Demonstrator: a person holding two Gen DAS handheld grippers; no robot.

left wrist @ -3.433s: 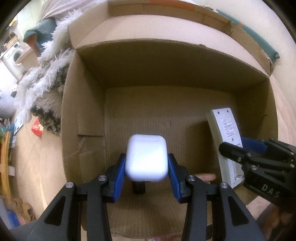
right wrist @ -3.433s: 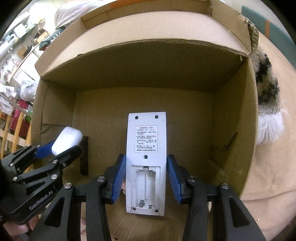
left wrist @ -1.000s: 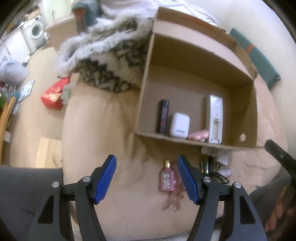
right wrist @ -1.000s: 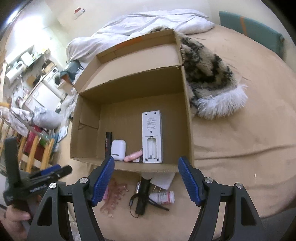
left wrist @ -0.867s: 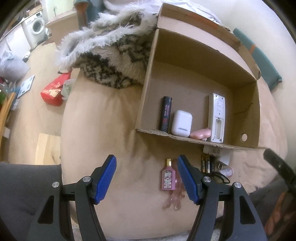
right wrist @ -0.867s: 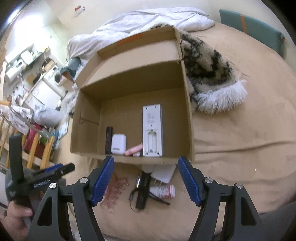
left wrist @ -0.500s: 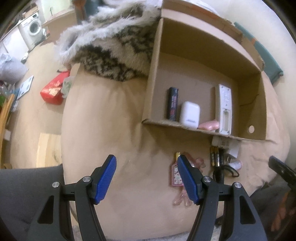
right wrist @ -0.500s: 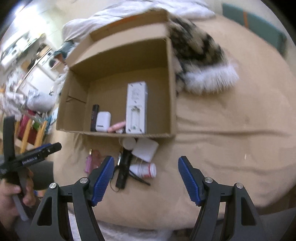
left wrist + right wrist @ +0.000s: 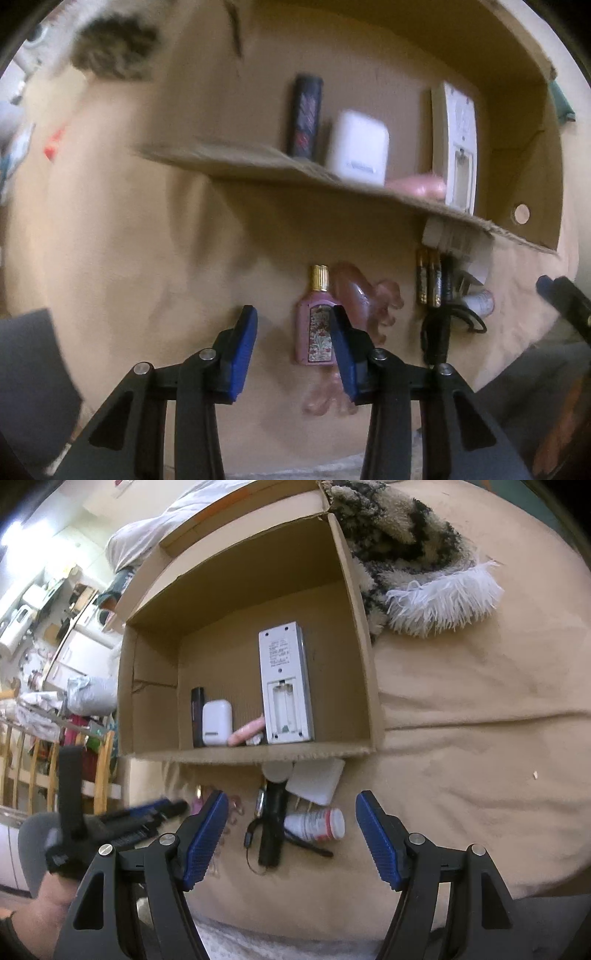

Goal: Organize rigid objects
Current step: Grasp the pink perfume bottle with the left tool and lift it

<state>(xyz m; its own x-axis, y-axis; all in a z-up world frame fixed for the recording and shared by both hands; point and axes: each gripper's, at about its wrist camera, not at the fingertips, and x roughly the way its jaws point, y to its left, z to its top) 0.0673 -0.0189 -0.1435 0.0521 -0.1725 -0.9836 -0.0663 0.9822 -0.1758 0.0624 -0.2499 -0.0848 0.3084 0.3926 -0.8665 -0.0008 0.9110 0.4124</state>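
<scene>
Left wrist view: the left gripper (image 9: 293, 334), its fingers just narrowed yet gripping nothing, hangs beside the pink perfume bottle (image 9: 317, 325) on the bed (image 9: 129, 258), bare sheet to its left. Beyond, the cardboard box (image 9: 258, 166) rim hides part of its contents. Right wrist view alone shows the right gripper (image 9: 290, 836), fingers wide and empty, over the black flashlight (image 9: 273, 819) and pill bottle (image 9: 317, 823) before that box, open sheet to its right.
</scene>
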